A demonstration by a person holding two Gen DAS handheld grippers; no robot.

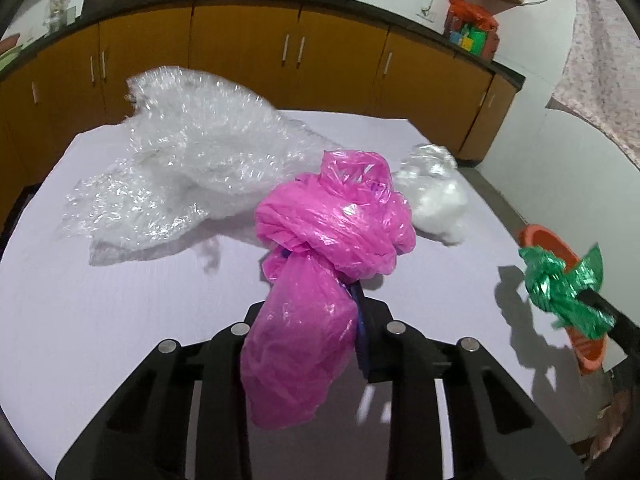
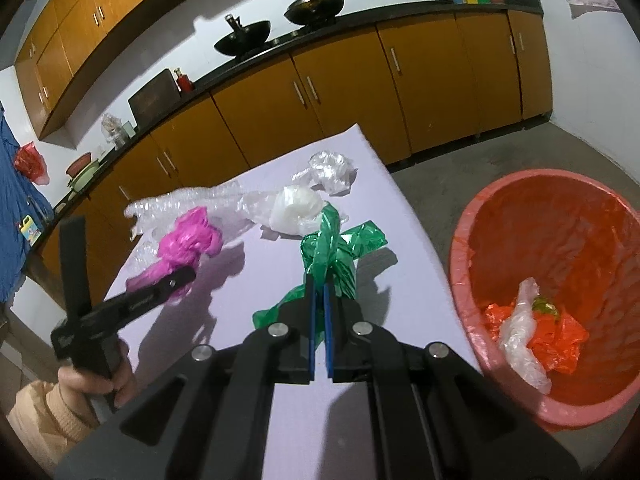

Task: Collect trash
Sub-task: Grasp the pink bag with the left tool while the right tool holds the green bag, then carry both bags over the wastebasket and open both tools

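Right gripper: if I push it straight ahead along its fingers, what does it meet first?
Apart from the green plastic it already grips, the right gripper would probably reach the white wad first, on the lavender table just beyond. Depth is uncertain. The red bin lies off to its right.

Both wrist views look forward, sharing the table [image 1: 120,300].

Both tools clamped — left tool [image 1: 320,292] and right tool [image 2: 319,280] — raised, well apart.
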